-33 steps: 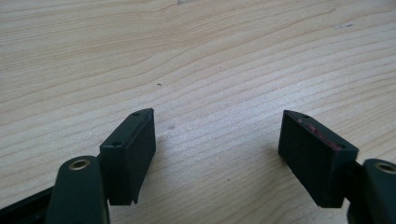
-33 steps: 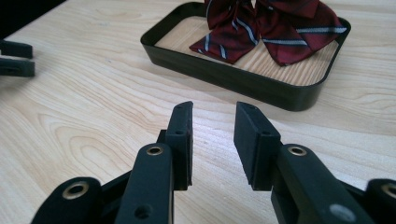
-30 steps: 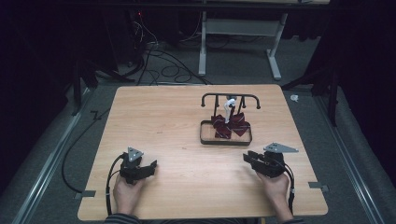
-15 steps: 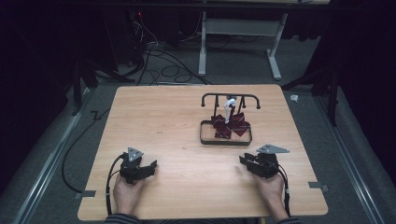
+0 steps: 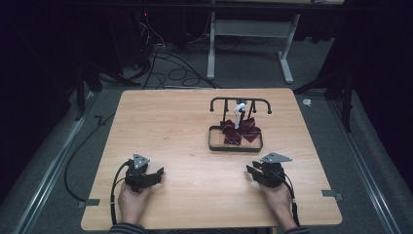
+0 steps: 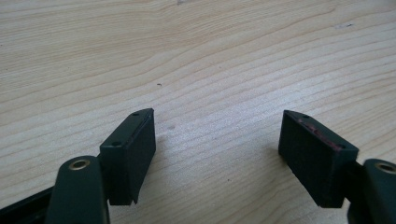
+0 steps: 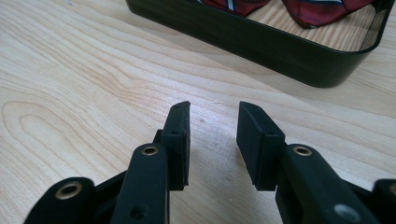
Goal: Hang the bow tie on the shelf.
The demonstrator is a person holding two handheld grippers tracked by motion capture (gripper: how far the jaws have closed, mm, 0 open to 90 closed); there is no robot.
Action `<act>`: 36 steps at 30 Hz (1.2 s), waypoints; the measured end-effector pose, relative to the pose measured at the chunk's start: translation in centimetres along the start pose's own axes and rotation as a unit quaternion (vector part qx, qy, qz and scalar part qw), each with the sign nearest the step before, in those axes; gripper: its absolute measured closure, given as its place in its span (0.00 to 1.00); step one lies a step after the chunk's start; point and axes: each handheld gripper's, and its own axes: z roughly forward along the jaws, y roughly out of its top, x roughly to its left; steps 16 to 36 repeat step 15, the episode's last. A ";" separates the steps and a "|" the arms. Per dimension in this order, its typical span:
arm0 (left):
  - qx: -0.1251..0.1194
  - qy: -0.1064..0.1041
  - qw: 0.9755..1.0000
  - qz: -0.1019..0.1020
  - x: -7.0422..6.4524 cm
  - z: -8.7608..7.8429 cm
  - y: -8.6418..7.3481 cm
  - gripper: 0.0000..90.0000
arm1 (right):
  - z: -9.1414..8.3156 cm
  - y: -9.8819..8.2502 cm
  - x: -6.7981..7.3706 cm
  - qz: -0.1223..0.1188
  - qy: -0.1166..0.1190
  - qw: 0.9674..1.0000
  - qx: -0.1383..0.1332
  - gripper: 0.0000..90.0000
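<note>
Resting on table [image 5: 185, 126], both tongs empty.

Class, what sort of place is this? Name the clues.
Probably a lab or recording studio: a lone wooden table ringed by dark curtains, loose cables across the grey floor, and a person holding the left gripper and right gripper.

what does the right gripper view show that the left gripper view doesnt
Right gripper view: the black tray just ahead, with dark red striped cloth inside it, and the right gripper with its jaws a narrow gap apart. Left gripper view: the left gripper with its jaws spread wide over bare wood. Both: the light wooden table and two black jaws holding nothing.
</note>
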 end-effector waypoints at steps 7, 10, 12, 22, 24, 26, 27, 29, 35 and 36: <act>0.000 -0.001 1.000 0.000 0.0 0.0 0.0 0.31 | 0.4 -0.1 0.5 -0.018 -0.016 1.000 0.006 0.72; 0.000 -0.001 1.000 -0.001 0.0 0.0 0.0 0.31 | 0.5 -0.1 0.9 -0.033 -0.029 0.999 0.007 0.71; 0.000 -0.002 1.000 -0.001 0.1 0.0 0.0 0.31 | 0.5 -0.1 0.9 -0.033 -0.029 0.999 0.007 0.70; -0.001 -0.003 1.000 -0.003 0.1 0.0 0.0 0.31 | 0.5 -0.1 0.7 -0.028 -0.024 0.999 0.008 0.69; -0.001 -0.003 1.000 -0.003 0.1 0.0 0.0 0.31 | 0.5 -0.1 0.7 -0.028 -0.024 0.999 0.008 0.69; -0.001 -0.003 1.000 -0.003 0.1 0.0 0.0 0.31 | 0.5 -0.1 0.7 -0.028 -0.024 0.999 0.008 0.69; -0.001 -0.003 1.000 -0.003 0.1 0.0 0.0 0.31 | 0.5 -0.1 0.7 -0.028 -0.024 0.999 0.008 0.69; -0.001 -0.003 1.000 -0.003 0.1 0.0 0.0 0.31 | 0.5 -0.1 0.7 -0.028 -0.024 0.999 0.008 0.69; -0.001 -0.003 1.000 -0.003 0.1 0.0 0.0 0.31 | 0.5 -0.1 0.7 -0.028 -0.024 0.999 0.008 0.69; -0.001 -0.003 1.000 -0.003 0.1 0.0 0.0 0.31 | 0.5 -0.1 0.7 -0.028 -0.024 0.999 0.008 0.69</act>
